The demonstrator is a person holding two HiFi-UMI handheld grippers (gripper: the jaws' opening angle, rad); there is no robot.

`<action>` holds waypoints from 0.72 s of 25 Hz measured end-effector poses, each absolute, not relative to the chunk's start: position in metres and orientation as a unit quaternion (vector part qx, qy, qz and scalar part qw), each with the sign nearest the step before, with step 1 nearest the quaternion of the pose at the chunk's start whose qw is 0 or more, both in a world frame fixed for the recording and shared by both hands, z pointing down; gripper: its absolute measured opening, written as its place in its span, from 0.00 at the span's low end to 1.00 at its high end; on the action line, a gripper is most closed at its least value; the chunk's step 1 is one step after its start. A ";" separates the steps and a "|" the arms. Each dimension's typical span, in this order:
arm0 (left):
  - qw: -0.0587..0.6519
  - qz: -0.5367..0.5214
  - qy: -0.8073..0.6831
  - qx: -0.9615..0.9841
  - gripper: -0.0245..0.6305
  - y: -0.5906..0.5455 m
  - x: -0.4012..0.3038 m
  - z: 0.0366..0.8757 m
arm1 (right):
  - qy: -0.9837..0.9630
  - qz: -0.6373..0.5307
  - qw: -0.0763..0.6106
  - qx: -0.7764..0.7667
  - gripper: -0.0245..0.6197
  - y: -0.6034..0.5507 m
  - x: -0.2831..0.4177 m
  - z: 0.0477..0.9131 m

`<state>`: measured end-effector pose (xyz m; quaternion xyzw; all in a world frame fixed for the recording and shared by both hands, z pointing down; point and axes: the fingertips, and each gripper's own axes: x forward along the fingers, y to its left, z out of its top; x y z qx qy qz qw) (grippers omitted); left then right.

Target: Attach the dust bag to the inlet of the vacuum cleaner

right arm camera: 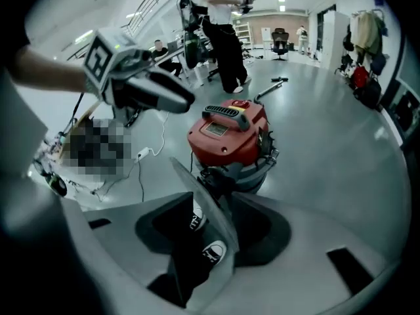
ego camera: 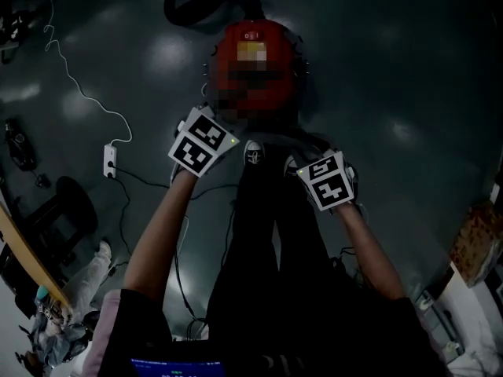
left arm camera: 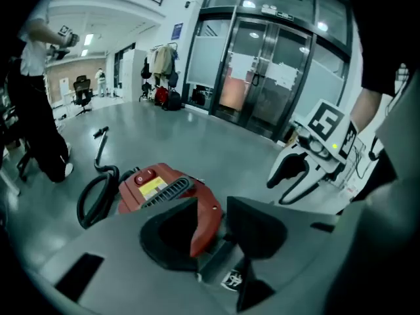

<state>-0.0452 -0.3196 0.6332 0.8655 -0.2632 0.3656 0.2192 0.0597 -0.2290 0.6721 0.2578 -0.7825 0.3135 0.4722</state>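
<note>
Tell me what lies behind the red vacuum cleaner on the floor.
A black hose loops on the floor just beyond the vacuum cleaner. Where the hose joins it is covered by the red body.

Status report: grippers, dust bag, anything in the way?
Left gripper, right gripper open, empty. Vacuum cleaner on floor, dust bag not visible. Path looks clear.
</note>
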 end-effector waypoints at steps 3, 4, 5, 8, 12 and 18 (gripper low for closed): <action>0.258 0.342 -0.284 0.858 0.22 -0.277 -0.028 0.613 | -0.774 0.368 0.428 0.285 0.33 -0.222 0.067 0.645; 0.269 0.333 -0.292 0.855 0.20 -0.265 -0.022 0.604 | -0.773 0.382 0.410 0.297 0.33 -0.220 0.069 0.634; 0.282 0.322 -0.300 0.852 0.17 -0.253 -0.016 0.595 | -0.774 0.388 0.394 0.308 0.33 -0.220 0.072 0.623; 0.318 0.285 -0.325 0.844 0.14 -0.222 0.002 0.568 | -0.778 0.390 0.370 0.326 0.29 -0.212 0.083 0.594; 0.346 0.256 -0.339 0.836 0.06 -0.185 0.019 0.523 | -0.782 0.392 0.343 0.342 0.22 -0.196 0.094 0.553; 0.365 0.241 -0.328 0.837 0.04 -0.132 0.027 0.454 | -0.782 0.389 0.340 0.349 0.14 -0.168 0.104 0.496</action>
